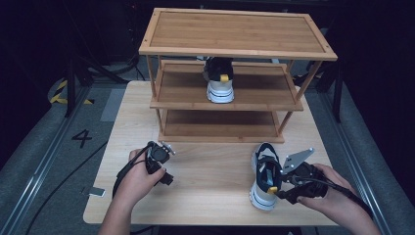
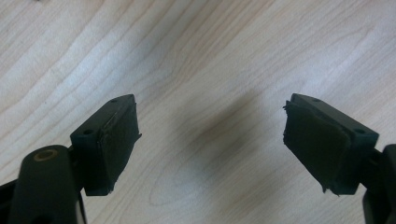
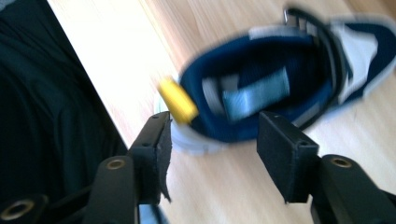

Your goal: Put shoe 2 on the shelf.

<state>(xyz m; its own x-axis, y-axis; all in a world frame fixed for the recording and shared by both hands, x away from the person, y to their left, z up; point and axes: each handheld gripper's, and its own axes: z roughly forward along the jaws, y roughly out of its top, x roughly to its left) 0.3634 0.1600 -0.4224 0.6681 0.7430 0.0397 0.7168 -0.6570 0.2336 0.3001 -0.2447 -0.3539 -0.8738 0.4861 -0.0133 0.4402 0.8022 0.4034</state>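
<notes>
High view is showing a three-tier wooden shoe rack (image 1: 238,51) at the far side of the desk (image 1: 210,186), one sneaker (image 1: 219,80) sitting on the middle shelf, heel toward the person. Second sneaker (image 1: 265,176) is standing on the desk near the front right edge, right gripper (image 1: 282,188) sitting just beside its heel, fingers (image 3: 285,154) spread and gripping nothing. Left gripper (image 1: 162,152) is hovering over bare desk front left, fingers (image 2: 114,144) released wide, holding nothing.
</notes>
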